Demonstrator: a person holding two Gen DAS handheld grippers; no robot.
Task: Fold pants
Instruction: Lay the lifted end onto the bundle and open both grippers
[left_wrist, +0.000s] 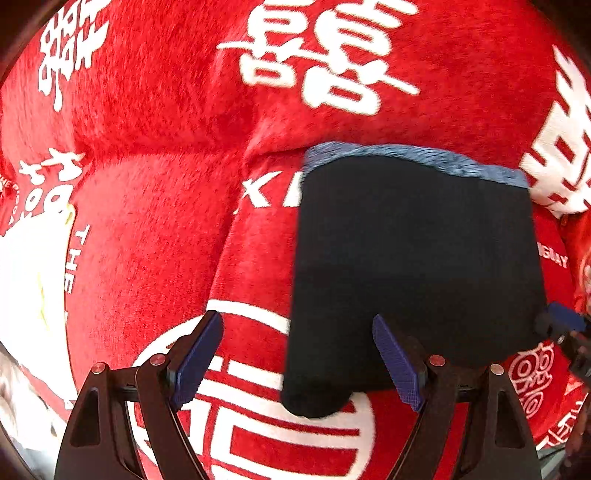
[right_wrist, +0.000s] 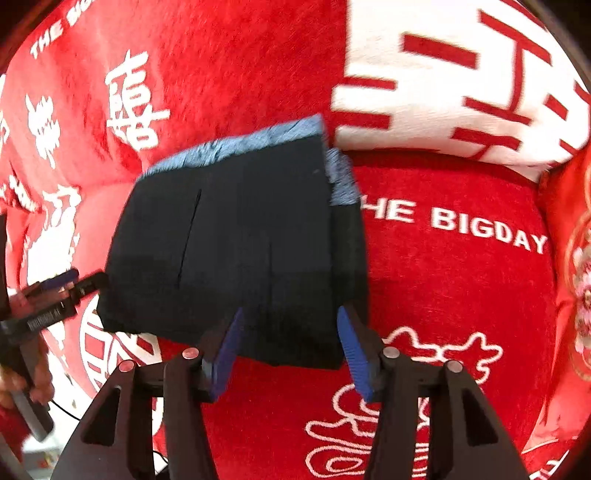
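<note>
Surface: a red plush blanket (left_wrist: 155, 229), fuzzy, rumpled into soft humps and creases, covering everything under the clothing.
Print: white Chinese characters, round emblems and the words "THE BIGDAY" across the red.
Lying on it: dark navy pants (left_wrist: 413, 266), folded into 1 compact rectangular stack, flat on the blanket.
Pants detail: a fuzzy light-blue lining strip shows along the far edge of the stack.
Also there: a white and red patterned cushion (right_wrist: 454, 81) lies beyond the stack.

A rumpled red plush blanket (left_wrist: 155, 206) with white characters and "THE BIGDAY" lettering (right_wrist: 458, 225) fills both views.
</note>
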